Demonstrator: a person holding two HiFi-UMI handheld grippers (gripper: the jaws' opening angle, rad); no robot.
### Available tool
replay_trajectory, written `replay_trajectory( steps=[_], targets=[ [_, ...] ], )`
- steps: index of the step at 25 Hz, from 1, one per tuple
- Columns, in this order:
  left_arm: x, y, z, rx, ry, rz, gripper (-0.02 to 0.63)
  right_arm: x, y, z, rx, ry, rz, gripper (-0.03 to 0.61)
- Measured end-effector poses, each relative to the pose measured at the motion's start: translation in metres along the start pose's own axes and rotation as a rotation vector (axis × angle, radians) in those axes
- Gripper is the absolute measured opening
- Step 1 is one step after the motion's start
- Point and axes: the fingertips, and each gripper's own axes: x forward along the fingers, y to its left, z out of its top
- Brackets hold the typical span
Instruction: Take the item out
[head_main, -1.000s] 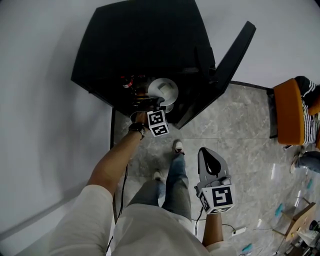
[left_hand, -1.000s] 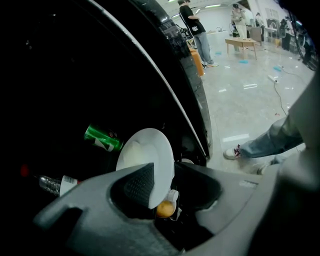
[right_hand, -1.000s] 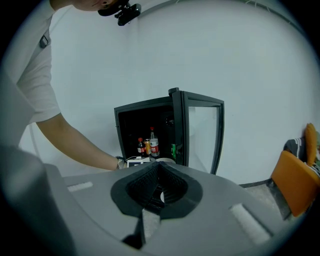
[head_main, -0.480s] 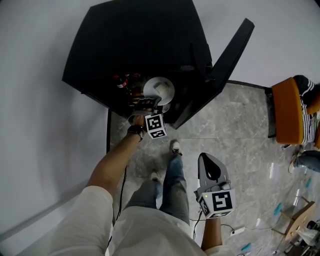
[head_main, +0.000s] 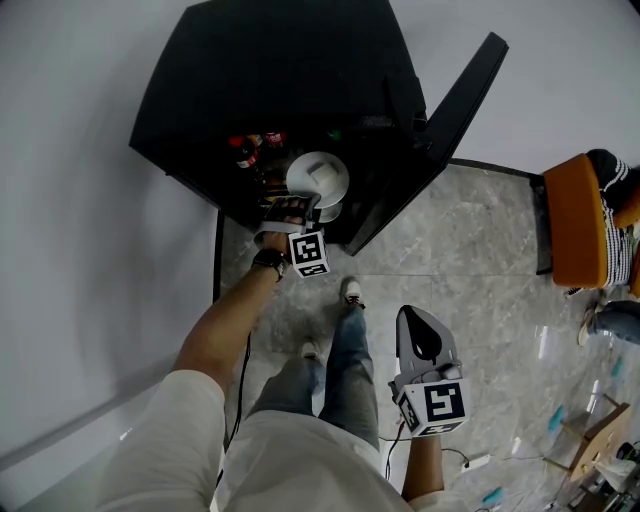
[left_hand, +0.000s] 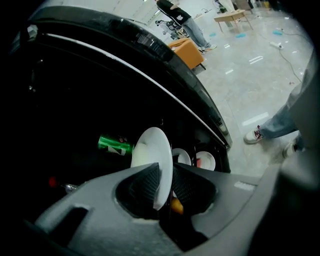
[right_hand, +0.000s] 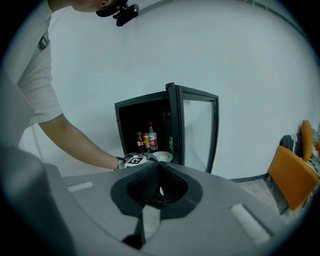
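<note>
Pinching the rim of the white plate (left_hand: 150, 147) inside the open fridge (head_main: 280, 80), jaws having just been closing, the left gripper (left_hand: 162, 172) appears at the grasp step, the right gripper (right_hand: 159, 170) idle with jaws pressed together; next, a steady withdrawal past the door (head_main: 460, 100) seems required.

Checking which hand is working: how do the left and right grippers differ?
The left gripper reaches into the black cabinet; the right gripper hangs back over the floor. The left gripper's jaws have just been closing and now pinch the white plate's rim; the right gripper's jaws are shut on nothing. Both are the same grey hand-held tool.
</note>
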Motion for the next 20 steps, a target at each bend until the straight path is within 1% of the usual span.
replay_trajectory(
  steps=[3, 5, 10, 14, 16, 20],
  targets=[
    [-0.010, 0.005, -0.002, 0.042, -0.007, 0.074, 0.025, -0.005, 0.005, -0.002, -0.002, -0.007, -0.003, 0.008],
    [-0.016, 0.008, -0.002, 0.042, -0.021, 0.107, 0.009, -0.008, 0.008, -0.006, -0.006, -0.006, -0.004, 0.008],
    [-0.024, 0.008, -0.004, 0.063, -0.030, 0.138, 0.014, -0.016, 0.016, -0.017, -0.015, 0.001, -0.008, 0.008],
    [-0.038, 0.011, -0.004, 0.109, -0.039, 0.162, 0.014, -0.024, 0.021, -0.019, -0.021, -0.005, -0.009, 0.008],
    [-0.048, 0.014, -0.003, 0.137, -0.044, 0.169, 0.014, -0.027, 0.024, -0.016, -0.022, -0.017, -0.007, 0.008],
    [-0.075, 0.024, 0.001, 0.163, -0.067, 0.186, 0.014, -0.033, 0.029, -0.002, -0.035, -0.046, 0.004, 0.008]
  ],
)
